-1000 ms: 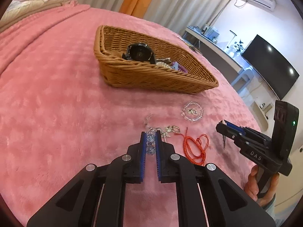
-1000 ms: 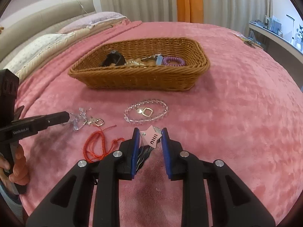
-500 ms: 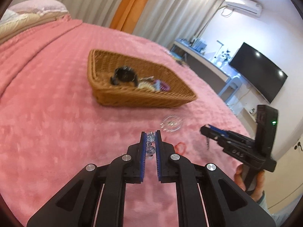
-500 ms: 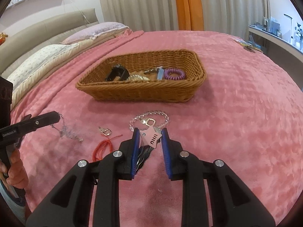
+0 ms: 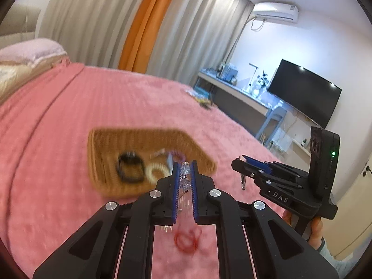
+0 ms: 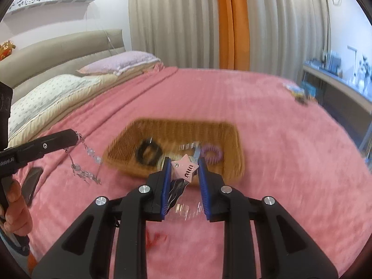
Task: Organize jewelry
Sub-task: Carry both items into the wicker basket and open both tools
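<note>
The left gripper [image 5: 184, 174] pinches a crystal chain [image 6: 84, 160], the right gripper [image 6: 184, 171] a pink star charm [image 6: 186, 168] (both tight); carry them over the basket [image 6: 232, 144], then let go gently.

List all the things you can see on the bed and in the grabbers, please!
wicker basket: one, brown, on the pink blanket, ahead of both grippers
black ring-shaped thing: one, black, inside the basket, blurred
purple coil hair tie: one, purple, inside the basket
red cord: one, red, on the blanket under the left gripper
clear bead bracelet: one, clear, on the blanket, blurred
pillows: two, lilac and white, at the head of the bed
crystal bead chain: one, clear, dangling from the left gripper
pink star charm: one, pink, in the right gripper
hands: two, one holding each gripper's handle
</note>
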### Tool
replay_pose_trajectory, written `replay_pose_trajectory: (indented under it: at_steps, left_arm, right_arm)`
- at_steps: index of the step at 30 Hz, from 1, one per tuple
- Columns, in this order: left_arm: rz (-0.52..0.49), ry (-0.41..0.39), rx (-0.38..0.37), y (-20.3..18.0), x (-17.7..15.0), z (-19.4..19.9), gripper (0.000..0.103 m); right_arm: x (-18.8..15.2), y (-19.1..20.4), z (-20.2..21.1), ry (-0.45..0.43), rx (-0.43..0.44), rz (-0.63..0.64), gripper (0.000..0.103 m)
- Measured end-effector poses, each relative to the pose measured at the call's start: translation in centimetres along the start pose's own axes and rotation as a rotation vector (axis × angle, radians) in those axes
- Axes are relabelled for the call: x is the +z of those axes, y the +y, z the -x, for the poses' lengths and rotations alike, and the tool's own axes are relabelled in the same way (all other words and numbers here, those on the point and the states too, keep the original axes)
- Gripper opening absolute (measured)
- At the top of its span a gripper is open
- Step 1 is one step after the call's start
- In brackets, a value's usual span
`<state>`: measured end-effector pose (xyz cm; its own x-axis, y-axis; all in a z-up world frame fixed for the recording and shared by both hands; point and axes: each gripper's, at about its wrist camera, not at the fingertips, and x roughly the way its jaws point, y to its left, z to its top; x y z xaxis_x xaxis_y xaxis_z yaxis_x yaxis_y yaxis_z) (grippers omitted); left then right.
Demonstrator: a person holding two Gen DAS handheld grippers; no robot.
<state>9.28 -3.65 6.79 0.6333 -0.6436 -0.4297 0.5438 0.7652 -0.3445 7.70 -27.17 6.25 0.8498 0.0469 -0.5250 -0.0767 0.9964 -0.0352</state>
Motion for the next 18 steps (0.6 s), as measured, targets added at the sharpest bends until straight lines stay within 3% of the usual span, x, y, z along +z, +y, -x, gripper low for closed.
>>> replay_pose_trajectory:
  at_steps: [9,18]
  left_arm:
    - [-0.004,-0.023,0.034,1.5,4.3,-6.1,0.007]
    - [0.050,0.021,0.091,5.6,3.4,-12.4,0.007]
  right_arm:
    - [5.5,-1.1,-6.3,-0.008,0.020,-0.021,0.021]
    - [4.2,-3.4,-14.6,0.128,0.051,-0.104,0.021]
